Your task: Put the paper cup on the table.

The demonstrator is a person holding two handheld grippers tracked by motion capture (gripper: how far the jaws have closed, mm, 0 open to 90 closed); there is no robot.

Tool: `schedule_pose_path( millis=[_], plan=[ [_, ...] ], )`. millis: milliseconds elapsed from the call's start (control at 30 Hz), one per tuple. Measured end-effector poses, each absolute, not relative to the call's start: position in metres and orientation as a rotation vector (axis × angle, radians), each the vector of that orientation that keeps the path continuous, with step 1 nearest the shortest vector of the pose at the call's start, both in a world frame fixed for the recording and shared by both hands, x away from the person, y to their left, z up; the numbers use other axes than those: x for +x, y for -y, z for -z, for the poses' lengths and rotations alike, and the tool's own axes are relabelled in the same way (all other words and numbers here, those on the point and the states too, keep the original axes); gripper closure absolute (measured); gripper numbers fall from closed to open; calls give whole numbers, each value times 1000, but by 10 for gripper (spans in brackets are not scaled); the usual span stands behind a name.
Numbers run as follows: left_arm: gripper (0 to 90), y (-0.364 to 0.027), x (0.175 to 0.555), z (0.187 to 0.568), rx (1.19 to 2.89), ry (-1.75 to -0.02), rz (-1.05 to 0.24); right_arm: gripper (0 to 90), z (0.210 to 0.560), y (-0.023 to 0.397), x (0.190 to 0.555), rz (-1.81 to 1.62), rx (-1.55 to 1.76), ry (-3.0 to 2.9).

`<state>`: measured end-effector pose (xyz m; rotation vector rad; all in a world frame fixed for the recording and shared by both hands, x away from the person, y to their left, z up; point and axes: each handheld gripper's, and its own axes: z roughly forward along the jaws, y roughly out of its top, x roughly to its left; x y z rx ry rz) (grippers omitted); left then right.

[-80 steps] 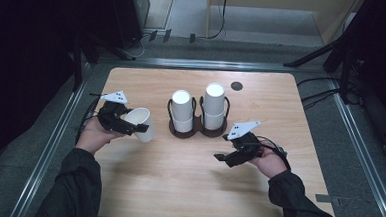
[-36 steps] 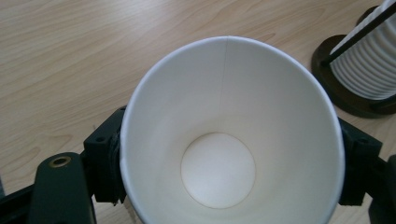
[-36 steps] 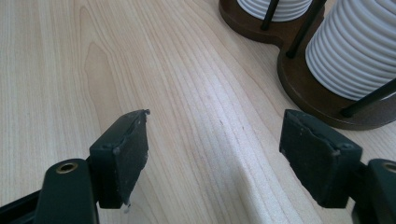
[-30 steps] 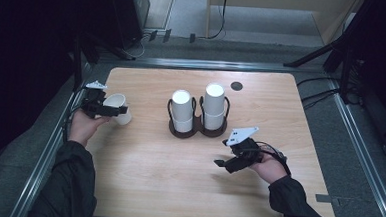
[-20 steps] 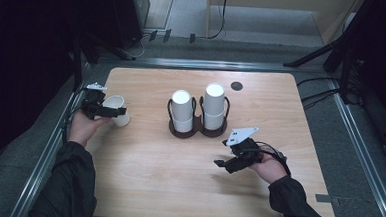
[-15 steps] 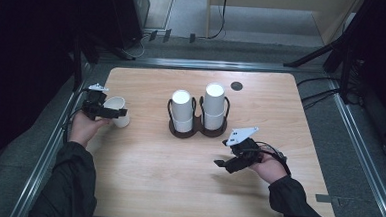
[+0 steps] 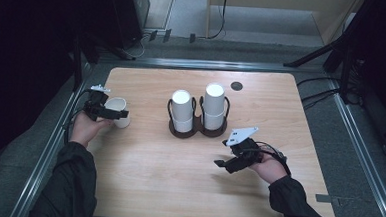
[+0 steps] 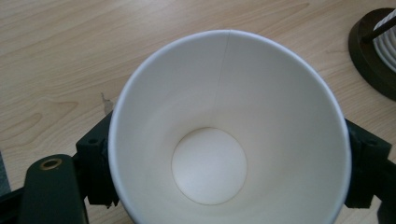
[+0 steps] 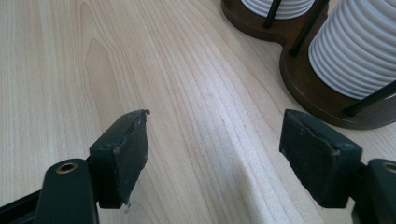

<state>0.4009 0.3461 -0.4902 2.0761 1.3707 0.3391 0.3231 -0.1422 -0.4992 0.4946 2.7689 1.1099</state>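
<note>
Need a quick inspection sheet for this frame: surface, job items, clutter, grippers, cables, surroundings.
Surface: wooden table, bare and dry.
Job's things: white paper cup upright at the left edge, empty inside; two cup stacks in a dark double holder mid-table.
Clutter: small dark disc near the far edge.
Grippers: left gripper around the cup, jaws have just been opening; right gripper open, nothing between its jaws.
Cables: black cable trailing from the right gripper; floor cables right of the table.
Surroundings: metal frame rail, dark floor.

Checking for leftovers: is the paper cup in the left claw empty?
Empty: the left gripper view looks into the paper cup and shows only its bare white bottom.
</note>
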Motion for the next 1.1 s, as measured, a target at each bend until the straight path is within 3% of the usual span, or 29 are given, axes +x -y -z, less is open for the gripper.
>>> schedule_pose_path(
  millis=[300, 467, 1100],
  plan=[
    [103, -345, 402, 490, 2050, -1369, -288, 239, 499, 142, 323, -1105, 490, -2769],
    [25, -348, 403, 487, 2015, -1398, -242, 240, 499, 142, 323, -1107, 487, -2770],
    [25, -350, 390, 457, 1998, -1363, -262, 239, 499, 141, 322, -1099, 470, -2776]
  ],
)
